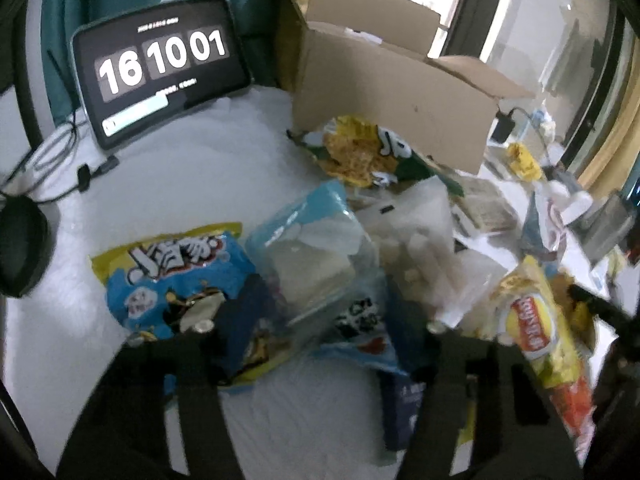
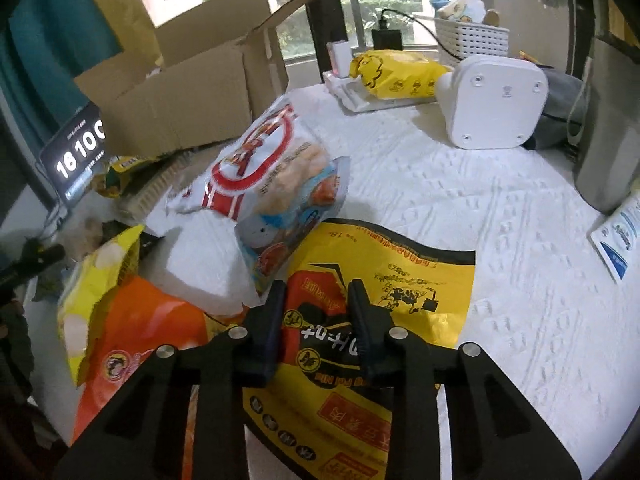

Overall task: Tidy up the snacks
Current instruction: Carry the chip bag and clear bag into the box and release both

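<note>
Left wrist view: left tool [image 1: 316,320] low in frame, fingers dark and blurred, set partly apart over the snack heap. A clear packet with a light-blue top [image 1: 308,248] and a dark-blue pack sit between the fingers, but whether the pads press on them cannot be told. Blue-and-yellow snack bag [image 1: 172,276] at 9 o'clock of the tool, touching the left finger. Green-and-yellow chip bag [image 1: 360,152] at 12 o'clock, lying against the front of the open cardboard box [image 1: 396,108]. Clear bag of pale pieces [image 1: 420,240] at 1 o'clock. Yellow chip bag with a red logo [image 1: 532,320] at 3 o'clock, tilted. Tablet showing a clock [image 1: 160,68] at 11 o'clock, propped upright, cables beside it. All on a white textured cover [image 1: 180,176]; cannot tell if it's a bed or a worktop.

Right wrist view: right tool [image 2: 316,296] with fingers close together, a narrow gap between them, clamped on the yellow, black and red snack bag [image 2: 400,276], which lies flat on the white cover and runs under the fingers. Orange bag [image 2: 148,328] at 9 o'clock, next to the yellow one. White-and-red bag of pale crackers [image 2: 276,168] at 12 o'clock, tilted, its lower end overlapping the held bag. Cardboard box at 11 o'clock, flaps up. White appliance [image 2: 492,100] on its side at 1 o'clock, well apart. Yellow pouch [image 2: 396,72] on a white tray behind it, white basket [image 2: 472,40] further back by the window.
</note>
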`<state>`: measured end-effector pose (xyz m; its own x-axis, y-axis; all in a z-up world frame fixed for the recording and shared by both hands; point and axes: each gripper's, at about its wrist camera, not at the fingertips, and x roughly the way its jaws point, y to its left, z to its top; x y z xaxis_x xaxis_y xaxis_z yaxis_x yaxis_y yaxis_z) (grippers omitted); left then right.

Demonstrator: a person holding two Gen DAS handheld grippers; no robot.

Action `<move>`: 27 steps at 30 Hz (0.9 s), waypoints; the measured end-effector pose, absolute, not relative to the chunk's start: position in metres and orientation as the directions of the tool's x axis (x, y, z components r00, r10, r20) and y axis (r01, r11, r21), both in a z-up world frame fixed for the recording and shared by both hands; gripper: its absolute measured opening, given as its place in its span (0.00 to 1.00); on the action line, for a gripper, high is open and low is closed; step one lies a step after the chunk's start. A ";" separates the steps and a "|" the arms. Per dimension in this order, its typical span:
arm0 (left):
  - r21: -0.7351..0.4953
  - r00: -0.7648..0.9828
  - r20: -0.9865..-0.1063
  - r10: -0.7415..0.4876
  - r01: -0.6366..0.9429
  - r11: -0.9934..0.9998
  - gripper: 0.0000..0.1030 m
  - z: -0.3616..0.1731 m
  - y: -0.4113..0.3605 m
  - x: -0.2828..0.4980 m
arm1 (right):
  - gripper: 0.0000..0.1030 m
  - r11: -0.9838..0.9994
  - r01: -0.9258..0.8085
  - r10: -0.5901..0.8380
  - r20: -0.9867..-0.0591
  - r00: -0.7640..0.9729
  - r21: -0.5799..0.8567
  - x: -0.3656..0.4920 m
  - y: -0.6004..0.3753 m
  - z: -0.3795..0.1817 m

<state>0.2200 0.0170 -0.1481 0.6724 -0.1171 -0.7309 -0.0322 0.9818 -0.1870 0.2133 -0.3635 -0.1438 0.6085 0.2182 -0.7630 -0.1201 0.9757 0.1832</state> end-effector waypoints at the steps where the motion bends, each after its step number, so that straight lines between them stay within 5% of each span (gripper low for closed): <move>1: -0.187 0.674 -0.729 -0.118 -0.031 0.982 0.54 -0.147 0.016 0.219 | 0.32 0.974 -0.117 0.223 -0.758 0.613 0.192 0.212 -0.367 -0.141; 27: -0.149 0.792 -0.589 -0.161 0.089 0.985 0.47 -0.068 -0.008 0.223 | 0.32 0.946 -0.215 0.321 -0.604 0.729 0.244 0.220 -0.366 -0.063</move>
